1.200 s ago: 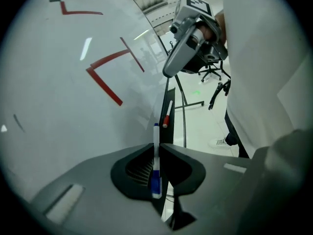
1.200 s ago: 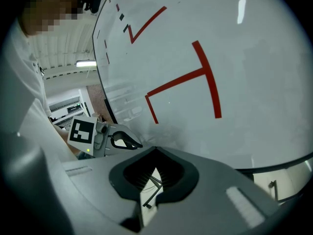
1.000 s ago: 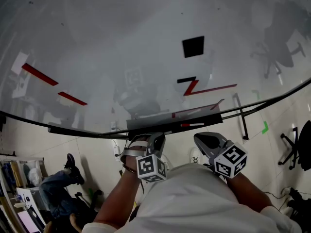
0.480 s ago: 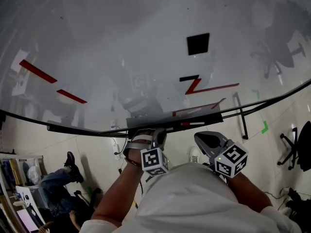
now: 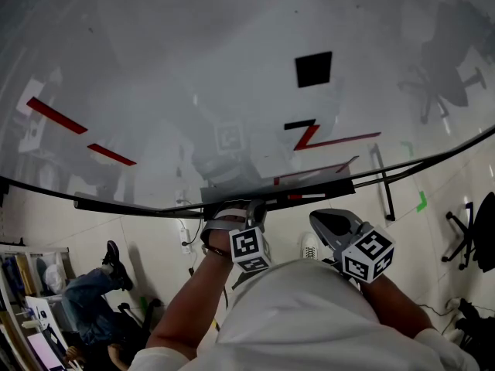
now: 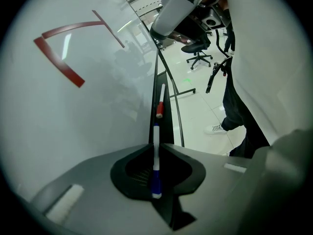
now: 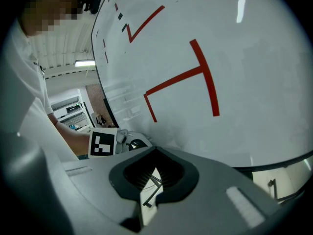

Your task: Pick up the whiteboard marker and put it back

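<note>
Blue-capped marker (image 6: 156, 163) lengthwise along tray (image 6: 168, 112)

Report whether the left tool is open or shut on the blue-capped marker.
Shut on it. In the left gripper view, the left tool has its jaws pinched around the blue-capped marker.

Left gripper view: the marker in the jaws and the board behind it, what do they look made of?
The white marker with the blue end, held in the left gripper, looks like smooth moulded plastic: even colour, faint sheen. The glossy white board has a hard, mirror-like coat that reflects lights and the room; glass or enamelled steel, I cannot tell.
</note>
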{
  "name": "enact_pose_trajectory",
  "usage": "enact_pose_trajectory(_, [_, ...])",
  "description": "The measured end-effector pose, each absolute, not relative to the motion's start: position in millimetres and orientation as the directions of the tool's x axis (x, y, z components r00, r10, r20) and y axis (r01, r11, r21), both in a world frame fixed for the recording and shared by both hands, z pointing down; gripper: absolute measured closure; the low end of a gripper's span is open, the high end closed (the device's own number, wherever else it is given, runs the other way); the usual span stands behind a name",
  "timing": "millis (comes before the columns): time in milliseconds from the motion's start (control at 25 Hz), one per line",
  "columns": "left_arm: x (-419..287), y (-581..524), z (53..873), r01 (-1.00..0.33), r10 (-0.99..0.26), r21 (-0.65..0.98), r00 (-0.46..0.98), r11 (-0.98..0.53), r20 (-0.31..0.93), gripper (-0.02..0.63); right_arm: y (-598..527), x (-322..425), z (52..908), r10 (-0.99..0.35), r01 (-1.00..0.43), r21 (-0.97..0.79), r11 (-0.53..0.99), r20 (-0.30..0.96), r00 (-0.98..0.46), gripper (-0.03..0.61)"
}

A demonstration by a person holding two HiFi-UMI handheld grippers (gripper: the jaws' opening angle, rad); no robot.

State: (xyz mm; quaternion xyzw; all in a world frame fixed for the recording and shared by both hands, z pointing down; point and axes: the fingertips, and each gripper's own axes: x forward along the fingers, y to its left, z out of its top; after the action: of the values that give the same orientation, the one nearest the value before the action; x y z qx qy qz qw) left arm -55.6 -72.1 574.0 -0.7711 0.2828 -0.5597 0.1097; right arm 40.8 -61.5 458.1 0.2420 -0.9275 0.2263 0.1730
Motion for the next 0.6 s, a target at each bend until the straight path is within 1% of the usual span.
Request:
enact_pose_trajectory(400, [-55.0, -72.1, 582.7, -0.318, -0.547, -0.474, 0.203, -0.821, 0.812, 0.56, -62.4, 41.7, 456.8, -0.374, -0.529, -0.333, 0.781, 0.429, -0.822, 0.577])
enact_pose_trajectory(600, [-55.3, -73.0, 581.2, -0.349, -0.563, -0.474, 0.222, -0.808, 0.796, 0.549, -61.8, 42.3, 457.7, -0.374, -0.53, -0.338, 0.778, 0.429, -0.822, 0.577])
